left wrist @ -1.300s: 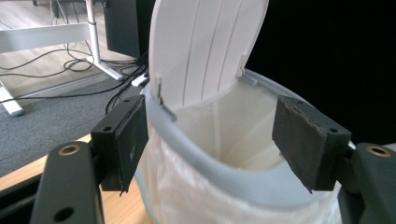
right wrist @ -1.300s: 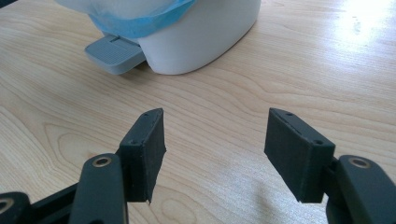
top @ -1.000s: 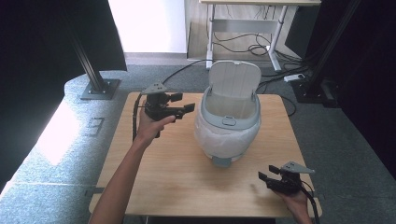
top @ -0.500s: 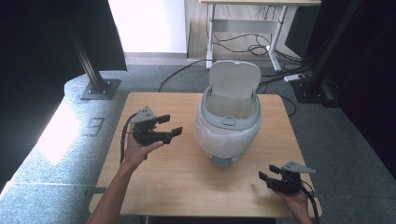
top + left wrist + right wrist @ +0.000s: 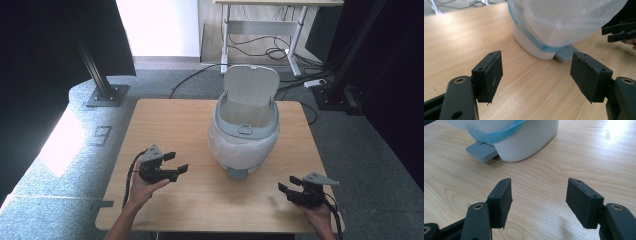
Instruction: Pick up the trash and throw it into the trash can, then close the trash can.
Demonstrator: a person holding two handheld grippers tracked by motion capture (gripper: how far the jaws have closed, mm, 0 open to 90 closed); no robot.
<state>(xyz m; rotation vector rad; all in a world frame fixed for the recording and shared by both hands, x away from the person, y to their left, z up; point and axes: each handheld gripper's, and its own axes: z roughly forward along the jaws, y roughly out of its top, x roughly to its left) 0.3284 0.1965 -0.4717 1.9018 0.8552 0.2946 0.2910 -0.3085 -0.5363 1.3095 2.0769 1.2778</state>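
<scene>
A white pedal bin (image 5: 245, 145) stands in the middle of the wooden table (image 5: 165, 120), its grey lid (image 5: 250, 85) raised and a clear bag with a blue band draped over its body. My left gripper (image 5: 176, 162) hovers low over the table to the bin's left, open and empty. In the left gripper view the bin (image 5: 564, 22) and its grey pedal (image 5: 565, 53) lie ahead of the open left gripper (image 5: 536, 54). My right gripper (image 5: 289, 183) rests near the front right edge, open and empty. The right gripper (image 5: 540, 181) faces the bin (image 5: 529, 142) and the pedal (image 5: 481, 151).
Grey carpet surrounds the table. A black stand base (image 5: 105, 95) sits on the floor at the far left, and a desk frame (image 5: 260, 30) with loose cables stands behind the table. The right gripper (image 5: 619, 30) appears at the right edge of the left gripper view.
My left hand has dropped from beside the bin's upper part down and toward the near left of the table. The right hand has stayed put. The jaws of both look unchanged.
</scene>
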